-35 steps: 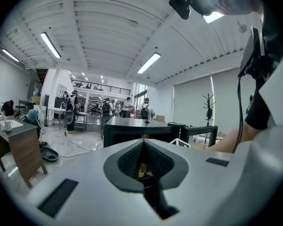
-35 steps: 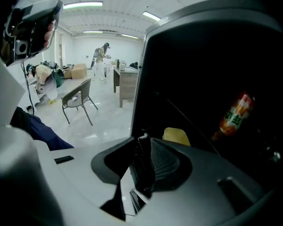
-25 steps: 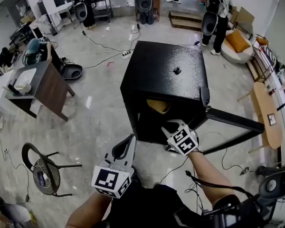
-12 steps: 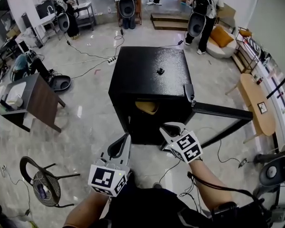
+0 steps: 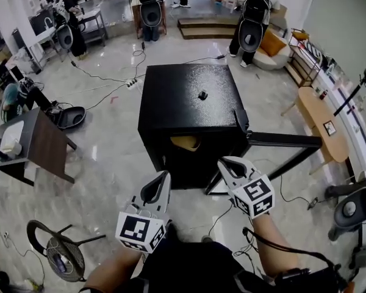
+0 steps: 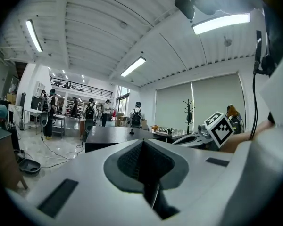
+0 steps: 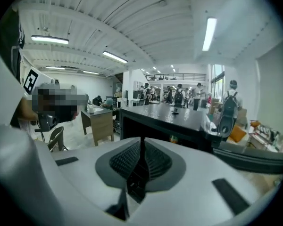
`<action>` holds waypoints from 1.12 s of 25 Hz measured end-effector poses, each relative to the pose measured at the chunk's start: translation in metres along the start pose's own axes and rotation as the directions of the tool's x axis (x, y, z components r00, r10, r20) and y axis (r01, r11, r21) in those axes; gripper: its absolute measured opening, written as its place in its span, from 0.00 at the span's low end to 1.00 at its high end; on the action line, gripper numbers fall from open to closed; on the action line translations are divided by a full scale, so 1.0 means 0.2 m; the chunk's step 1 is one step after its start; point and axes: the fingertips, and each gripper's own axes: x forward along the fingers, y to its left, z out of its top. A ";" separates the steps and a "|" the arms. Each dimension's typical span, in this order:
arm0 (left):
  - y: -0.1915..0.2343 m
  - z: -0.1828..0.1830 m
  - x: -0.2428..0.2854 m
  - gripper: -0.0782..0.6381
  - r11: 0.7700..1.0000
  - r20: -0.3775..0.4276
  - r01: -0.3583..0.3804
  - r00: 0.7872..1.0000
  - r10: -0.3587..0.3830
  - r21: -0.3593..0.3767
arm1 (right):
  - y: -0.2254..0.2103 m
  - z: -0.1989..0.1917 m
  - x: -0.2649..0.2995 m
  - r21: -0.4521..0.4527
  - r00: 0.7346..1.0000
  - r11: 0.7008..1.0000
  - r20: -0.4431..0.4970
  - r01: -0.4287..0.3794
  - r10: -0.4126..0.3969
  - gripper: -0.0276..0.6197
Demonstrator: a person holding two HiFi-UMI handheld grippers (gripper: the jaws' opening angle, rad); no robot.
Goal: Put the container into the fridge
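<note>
Yellow container (image 5: 184, 142) in black fridge (image 5: 183, 99): prob. light, stiff; take by rim. Left claw (image 5: 163, 177) closed, empty; right claw (image 5: 223, 163) just narrowed, empty.

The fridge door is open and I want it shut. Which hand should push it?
Probably right. The right gripper is nearer the open door, which swings out on that side; the left gripper is farther away. The right jaws have just been closing, empty.

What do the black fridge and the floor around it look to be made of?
Fridge: probably painted metal with a glossy black finish; its top shows speckled glints of light.
Floor: polished stone or tile, pale grey; it has a sheen and faint marbled veining.
</note>
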 end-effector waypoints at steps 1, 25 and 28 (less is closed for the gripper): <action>0.03 0.01 0.01 0.12 1.000 0.005 0.005 1.000 -0.005 -0.001 | 0.00 0.02 -0.01 0.013 1.000 1.000 0.013 0.019 -0.019 0.10; 0.18 0.09 0.14 0.12 0.985 0.070 -0.174 0.982 0.174 -0.002 | -0.21 0.30 -0.20 0.079 0.966 0.992 0.230 0.102 -0.118 0.07; 0.19 0.10 0.09 0.12 0.978 0.070 -0.209 0.976 0.208 -0.001 | -0.22 0.29 -0.24 0.090 0.961 0.990 0.245 0.109 -0.128 0.07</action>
